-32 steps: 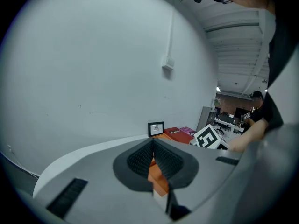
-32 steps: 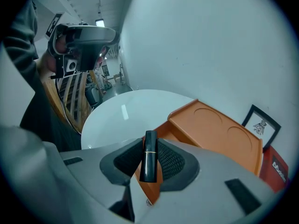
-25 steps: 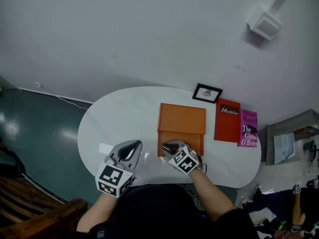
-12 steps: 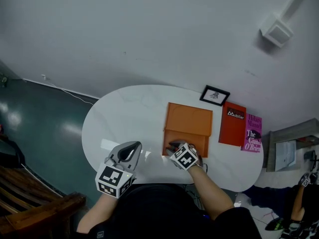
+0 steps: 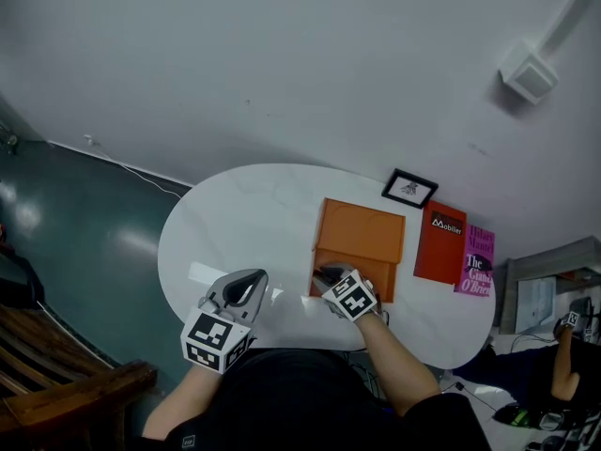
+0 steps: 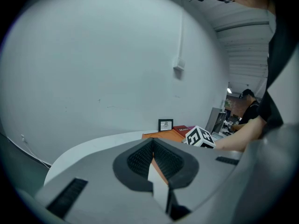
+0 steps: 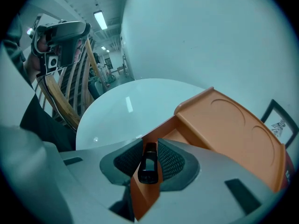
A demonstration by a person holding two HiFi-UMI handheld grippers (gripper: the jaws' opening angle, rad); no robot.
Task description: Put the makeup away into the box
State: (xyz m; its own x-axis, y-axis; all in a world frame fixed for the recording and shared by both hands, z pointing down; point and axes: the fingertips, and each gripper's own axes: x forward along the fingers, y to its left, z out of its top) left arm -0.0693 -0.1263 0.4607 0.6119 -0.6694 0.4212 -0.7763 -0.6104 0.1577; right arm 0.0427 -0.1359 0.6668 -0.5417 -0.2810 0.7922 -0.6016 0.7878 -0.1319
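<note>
- Stowing step: right gripper (image 7: pixel 150 149) jaws clamp black makeup tube (image 7: pixel 149 164) over orange box (image 7: pixel 224 125), 7 o'clock corner.
- Left gripper (image 6: pixel 153 155) jaws together, empty.
- Next, likely: lower, release inside.

A white oval counter (image 5: pixel 235 228) stands against a pale wall. On it lies an orange box (image 5: pixel 377 276) with its lid (image 5: pixel 364 230) folded back toward the wall, and a small framed picture (image 5: pixel 409 189), a red book (image 5: pixel 441 249) and a pink book (image 5: pixel 477 261) are ranged to its right. The right gripper (image 5: pixel 326 275) reaches over the box's near left corner with a small dark makeup item (image 5: pixel 321 272) at its jaws, while the left gripper (image 5: pixel 252 280) hovers over bare counter left of the box, apart from it.
</note>
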